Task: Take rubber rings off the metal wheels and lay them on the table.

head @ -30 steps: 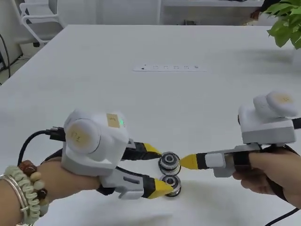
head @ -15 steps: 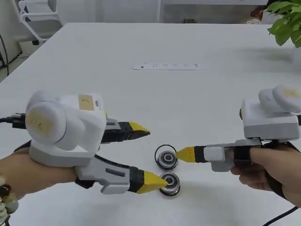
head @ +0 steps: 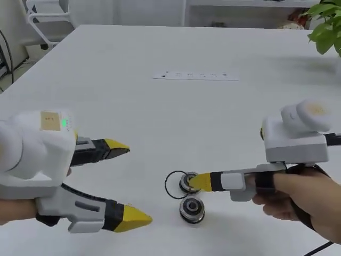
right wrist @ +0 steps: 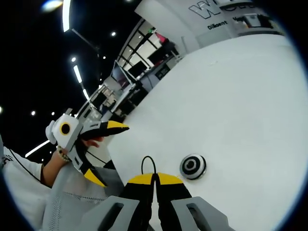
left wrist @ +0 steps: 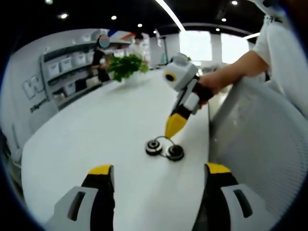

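One left gripper (head: 130,182), nearest: hovering low over the table (head: 160,117), jaws standing wide apart, gripping nothing, staying well clear of the wheels.
Near wheel (head: 192,209): lying flat on the table, just in front of the far wheel (head: 185,182); whether it is wearing a ring is too small to tell.
Right gripper (head: 198,182): pointing in from the right, jaws pressing together on the rubber ring (head: 166,184).
Rubber ring: standing out from the pinch as a thin black loop, lying around or beside the far wheel; which of the two cannot be told.
Far wheel: sitting on the table at the right gripper's tip, with nothing bracing it.
Risk, as a judgement: if the ring is hooking the wheel, a pull is likely dragging or tipping the unbraced wheel; the narrow pinch is also inviting a slip, the stretched ring springing away.
Socket strip (head: 194,76): lying flush, well beyond the work.
Plant (head: 325,26): standing at the far right.
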Tool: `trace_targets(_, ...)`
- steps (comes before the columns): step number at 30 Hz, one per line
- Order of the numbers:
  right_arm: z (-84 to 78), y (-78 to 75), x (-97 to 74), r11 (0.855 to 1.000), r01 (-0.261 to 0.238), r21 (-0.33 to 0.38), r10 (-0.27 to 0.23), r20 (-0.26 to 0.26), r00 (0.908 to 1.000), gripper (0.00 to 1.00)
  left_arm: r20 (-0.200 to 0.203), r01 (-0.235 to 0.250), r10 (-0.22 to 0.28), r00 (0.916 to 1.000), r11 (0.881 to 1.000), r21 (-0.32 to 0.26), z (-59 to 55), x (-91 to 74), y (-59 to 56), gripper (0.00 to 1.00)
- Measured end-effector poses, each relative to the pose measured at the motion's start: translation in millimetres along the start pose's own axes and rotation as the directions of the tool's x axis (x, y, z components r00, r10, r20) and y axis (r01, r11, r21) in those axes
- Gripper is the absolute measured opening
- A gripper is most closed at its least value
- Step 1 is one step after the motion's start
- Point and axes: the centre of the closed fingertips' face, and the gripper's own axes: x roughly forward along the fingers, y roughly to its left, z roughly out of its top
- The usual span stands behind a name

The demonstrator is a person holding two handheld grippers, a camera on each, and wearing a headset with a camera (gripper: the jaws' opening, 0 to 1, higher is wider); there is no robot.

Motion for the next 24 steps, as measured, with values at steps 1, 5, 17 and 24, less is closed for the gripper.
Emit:
trace_targets(1,-1.2,0.8,1.1,1.0,0.0,-0.005,0.0,-0.007,1.0,0.0,-0.004,0.0,0.0,1.0,1.0,-0.004,-1.3,-1.1,-0.5,0.78)
trace_targets(5,-5.7,4.6,6.6,1.0,-0.006,-0.027,0.005,-0.033,0.9995,0.0,0.012,-0.005,0.005,0.9999,0.999,-0.05,-4.6,-8.4,-0.7,0.79)
trace_targets(17,-18.6,7.4,25.6,0.994,0.014,-0.109,-0.024,-0.096,0.9951,0.0,-0.079,0.039,-0.044,0.9959,0.997,-0.064,-26.3,-4.0,-12.8,0.82)
trace_targets(24,-27.7,9.2,35.4,0.986,0.015,-0.165,-0.037,-0.133,0.9904,0.0,-0.082,0.039,-0.045,0.9956,0.996,-0.081,-28.5,-3.0,-12.3,0.86)
